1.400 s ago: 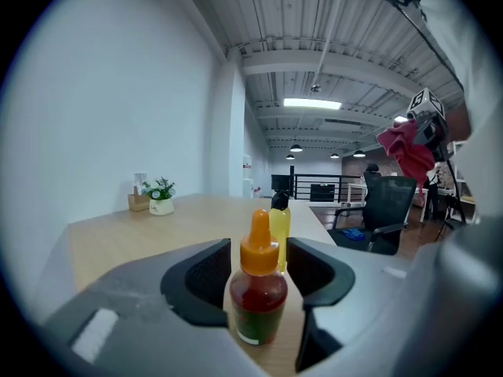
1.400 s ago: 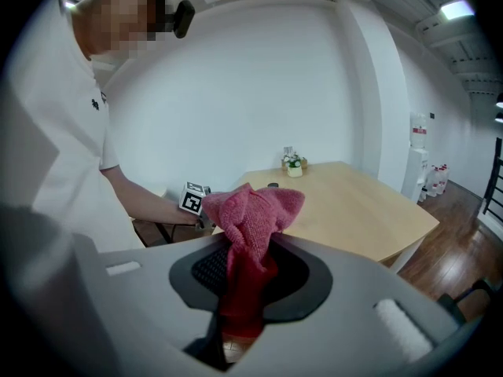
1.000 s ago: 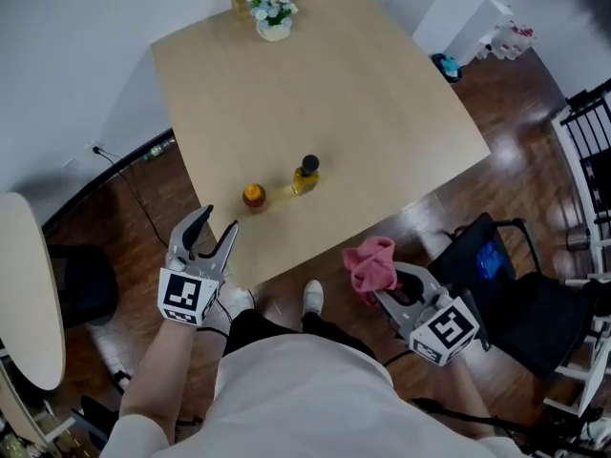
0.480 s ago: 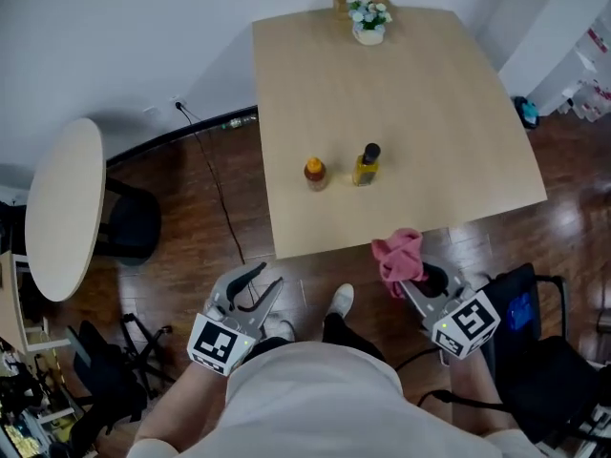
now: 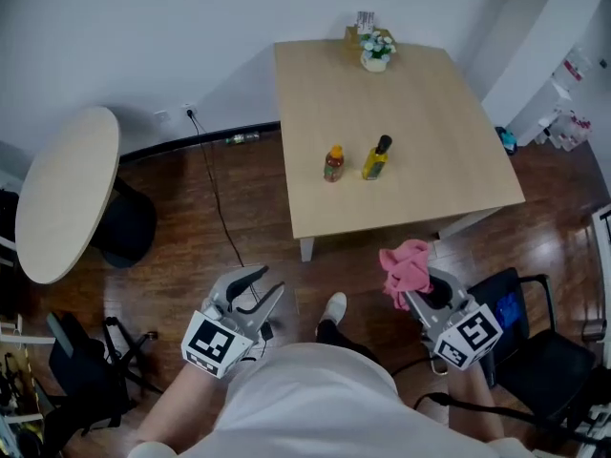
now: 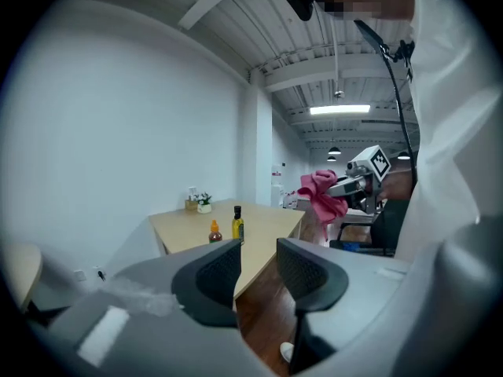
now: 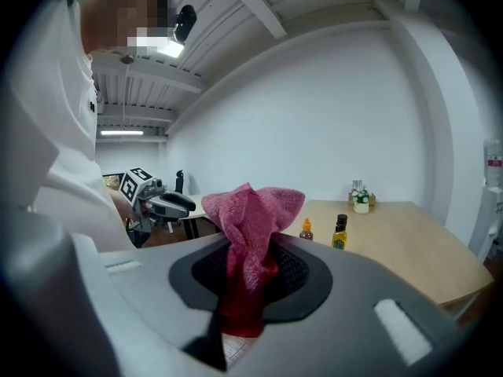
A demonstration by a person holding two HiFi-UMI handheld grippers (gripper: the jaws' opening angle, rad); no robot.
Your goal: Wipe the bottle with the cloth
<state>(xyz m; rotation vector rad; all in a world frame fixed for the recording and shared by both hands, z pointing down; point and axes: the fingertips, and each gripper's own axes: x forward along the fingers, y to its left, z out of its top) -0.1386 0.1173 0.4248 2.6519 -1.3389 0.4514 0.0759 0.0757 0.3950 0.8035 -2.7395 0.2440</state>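
We stand farther from the surface [image 5: 420, 93] now; right gripper [image 5: 414, 292] jaws clamp the cloth [image 5: 405, 267], left gripper [image 5: 265, 284] jaws gape empty, bottle [image 5: 378, 158] unwiped.

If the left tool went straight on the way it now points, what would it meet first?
Probably the near edge of the wooden table, by its left corner: the open jaws of the left tool frame that edge above the floor. Depth is hard to judge, so this is a best guess.

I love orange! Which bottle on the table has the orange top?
The shorter bottle, standing left of the taller yellow bottle in the head view; that one has a black top.
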